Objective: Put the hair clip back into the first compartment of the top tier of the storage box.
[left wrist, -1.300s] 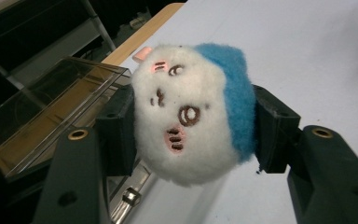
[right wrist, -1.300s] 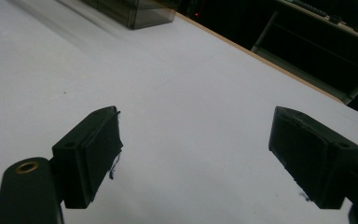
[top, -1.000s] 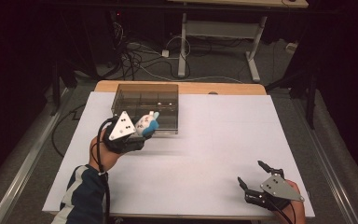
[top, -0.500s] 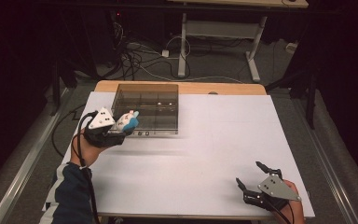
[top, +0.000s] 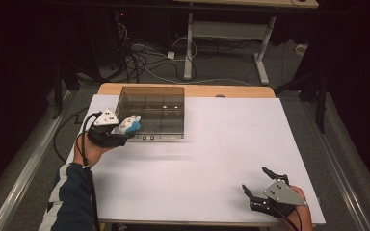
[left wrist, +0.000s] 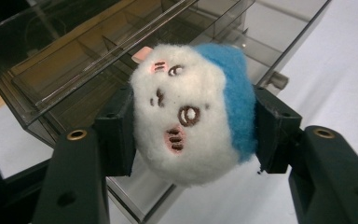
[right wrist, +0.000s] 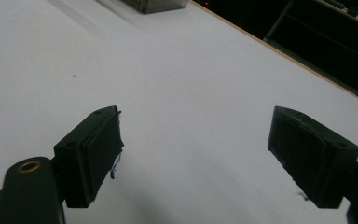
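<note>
A small white plush toy [left wrist: 193, 119] with a blue patch and a stitched face is clamped between both pads of my left gripper [left wrist: 191, 123]. From above, that toy [top: 127, 125] and the left gripper [top: 125, 127] hang by the front left corner of a smoky clear plastic organiser box [top: 151, 110], low over the white table [top: 197, 159]. The box [left wrist: 74, 60] has several open compartments just behind the toy. At the table's front right corner my right gripper [top: 257, 183] rests, jaws wide apart; nothing lies between its pads [right wrist: 98, 144], over bare white surface.
Wooden table edge [top: 188, 90] runs behind the box. Cables and a desk frame [top: 192, 43] lie on the dark floor beyond. A metal rail [top: 24, 163] runs along the left side of the table.
My left hand has carried the toy leftward and slightly down, from in front of the box's middle to its front left corner. The right gripper has stayed put.
</note>
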A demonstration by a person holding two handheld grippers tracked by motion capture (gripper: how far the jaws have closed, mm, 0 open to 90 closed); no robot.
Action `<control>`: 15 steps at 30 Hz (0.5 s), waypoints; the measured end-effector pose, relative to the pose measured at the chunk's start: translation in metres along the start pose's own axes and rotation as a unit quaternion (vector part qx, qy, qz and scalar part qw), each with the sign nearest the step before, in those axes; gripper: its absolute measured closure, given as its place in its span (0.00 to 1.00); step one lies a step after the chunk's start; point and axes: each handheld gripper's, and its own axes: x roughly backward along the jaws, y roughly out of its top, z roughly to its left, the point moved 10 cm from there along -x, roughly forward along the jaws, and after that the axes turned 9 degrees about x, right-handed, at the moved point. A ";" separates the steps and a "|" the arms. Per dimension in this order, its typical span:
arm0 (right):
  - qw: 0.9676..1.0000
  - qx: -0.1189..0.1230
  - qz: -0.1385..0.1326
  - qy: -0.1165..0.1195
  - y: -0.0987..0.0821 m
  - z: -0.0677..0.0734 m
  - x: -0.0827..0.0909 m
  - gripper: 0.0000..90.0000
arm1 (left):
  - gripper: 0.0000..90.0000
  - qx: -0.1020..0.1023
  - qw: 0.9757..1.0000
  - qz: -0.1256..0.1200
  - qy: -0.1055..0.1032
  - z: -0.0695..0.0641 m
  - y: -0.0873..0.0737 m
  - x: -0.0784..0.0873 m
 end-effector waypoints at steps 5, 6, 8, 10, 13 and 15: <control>1.000 0.001 -0.001 -0.001 0.000 0.000 0.000 0.20 | 0.44 -0.005 1.000 0.002 -0.008 -0.001 0.004 -0.002; 1.000 0.001 -0.002 -0.002 0.000 0.000 0.000 0.20 | 0.44 0.000 1.000 -0.001 -0.005 0.001 0.006 -0.001; 1.000 0.002 -0.002 -0.001 0.000 0.000 0.000 0.20 | 0.44 0.005 1.000 0.001 0.004 0.004 0.005 -0.001; 1.000 0.003 -0.002 0.001 0.001 0.001 0.000 0.20 | 0.44 0.011 1.000 0.002 0.002 0.007 0.004 0.000; 1.000 0.003 -0.001 0.002 0.000 0.002 -0.001 0.20 | 0.42 0.018 1.000 0.003 0.005 0.010 0.004 -0.001; 1.000 0.005 0.000 0.005 0.000 0.003 -0.001 0.20 | 0.41 0.024 1.000 0.004 0.012 0.013 0.003 -0.001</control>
